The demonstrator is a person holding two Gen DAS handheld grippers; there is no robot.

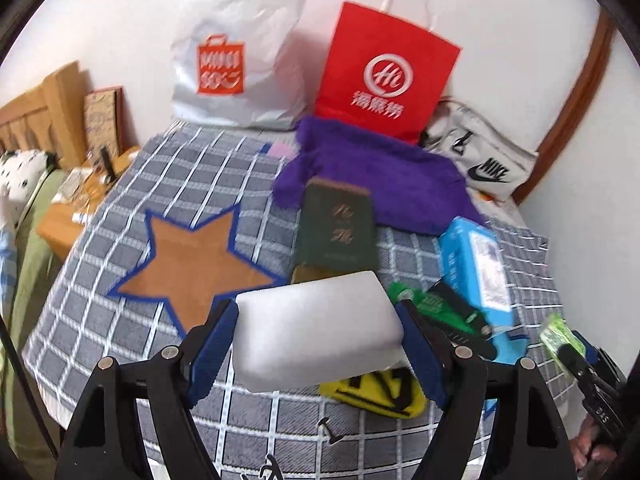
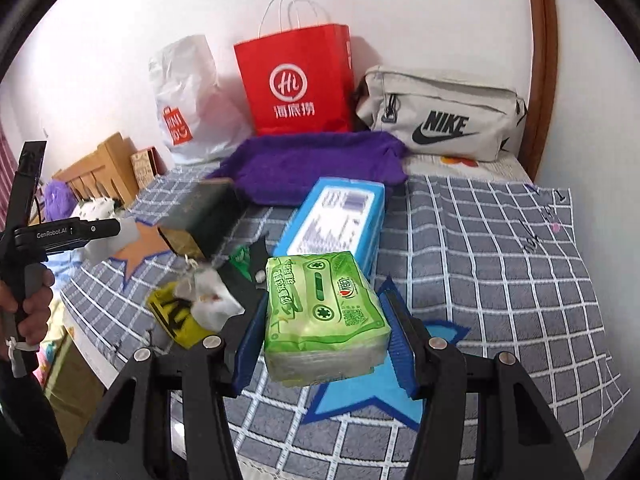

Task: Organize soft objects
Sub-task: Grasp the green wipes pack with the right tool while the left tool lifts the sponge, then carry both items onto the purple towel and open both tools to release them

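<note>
The left gripper (image 1: 316,340) is clamped on a white foam block (image 1: 316,332), its blue pads pressing the block's two short ends and holding it clear of the bed (image 1: 120,320). Below and beyond the block, an orange star patch (image 1: 192,264) edged in blue lies flat on the grey checked bedcover. A dark green book (image 1: 336,232) rests just behind the block, and a yellow cloth with black marks (image 1: 376,392) lies under its near right corner.

The right gripper (image 2: 326,332) grips a green pack of tissues (image 2: 324,320) by its sides, also lifted off the cover. Directly under it sits a blue star patch (image 2: 360,400). Just behind the pack stands a blue box (image 2: 336,220) with a printed label, and to the left a crumpled white tissue (image 2: 212,300) lies among the yellow cloth and a black-and-green item that is too blurred to tell.

Farther back a purple fluffy blanket (image 2: 316,168) lies across the bed. Against the wall stand a white plastic bag (image 2: 188,104), a red paper bag (image 2: 296,80) and a grey pouch (image 2: 440,112). At the left edge of the right wrist view, a hand (image 2: 32,300) holds the handle of the left gripper.
</note>
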